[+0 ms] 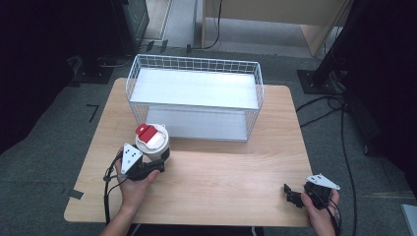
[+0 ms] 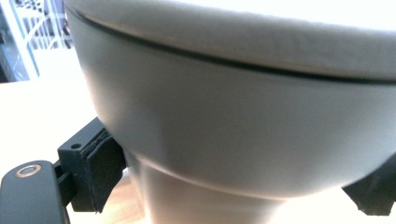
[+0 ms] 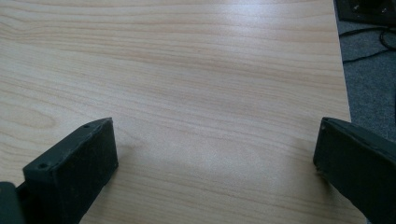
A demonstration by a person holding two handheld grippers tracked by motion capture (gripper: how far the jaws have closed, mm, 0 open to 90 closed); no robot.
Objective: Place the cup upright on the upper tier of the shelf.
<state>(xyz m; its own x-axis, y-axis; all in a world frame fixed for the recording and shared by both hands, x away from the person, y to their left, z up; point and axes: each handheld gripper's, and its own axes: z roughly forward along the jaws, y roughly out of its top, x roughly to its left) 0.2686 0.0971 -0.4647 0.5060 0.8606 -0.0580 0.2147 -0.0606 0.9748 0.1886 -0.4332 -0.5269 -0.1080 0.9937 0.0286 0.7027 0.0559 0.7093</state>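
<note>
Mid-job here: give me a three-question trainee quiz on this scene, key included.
1. True or false: the left tool is shut on the cup.
2. Where is the wire basket? A) behind the cup B) under the right tool C) on the floor
3. Fill in: the cup's lid has a ___ tab.

Key: 1 true; 2 A; 3 red. The right tool's jaws stand apart over bare table.

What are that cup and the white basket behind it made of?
The cup looks like smooth, matte off-white plastic or paper with a glossy red-tabbed lid; hard to tell which. The basket seems white-coated metal wire, judging by its thin welded grid.
</note>
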